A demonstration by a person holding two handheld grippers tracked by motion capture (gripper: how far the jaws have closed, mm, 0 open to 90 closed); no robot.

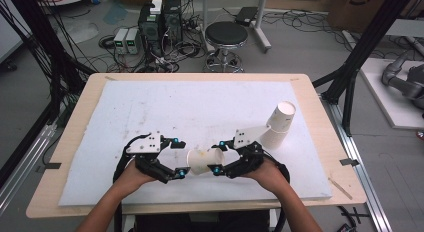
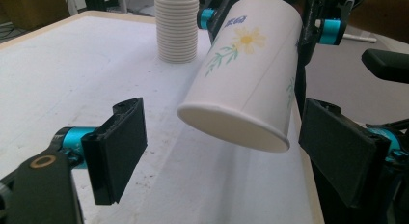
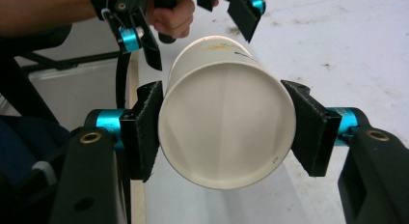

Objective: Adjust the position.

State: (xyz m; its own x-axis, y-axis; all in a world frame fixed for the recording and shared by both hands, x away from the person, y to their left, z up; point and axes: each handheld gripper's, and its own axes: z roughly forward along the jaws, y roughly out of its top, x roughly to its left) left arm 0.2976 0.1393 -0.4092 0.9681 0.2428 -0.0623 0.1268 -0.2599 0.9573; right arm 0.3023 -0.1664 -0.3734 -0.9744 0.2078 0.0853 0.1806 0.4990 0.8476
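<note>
— Lying sideways in the air near the table's front edge, the white paper cup with a yellow flower print is clamped by the right gripper.
— And the left gripper?
— Jaws wide, either side of the cup's rim, not touching.
— Beyond?
— A stack of white paper cups leans far right on the white foam mat.

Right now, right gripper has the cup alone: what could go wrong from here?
1. The right gripper pinches the thin paper cup across its base end; a harder squeeze could crush it.
2. The cup hangs tilted over the white mat, the left gripper open around its rim end without touching, so a slip means a drop.
3. The cup stack leans close behind the right hand; a swing back could topple it.
</note>
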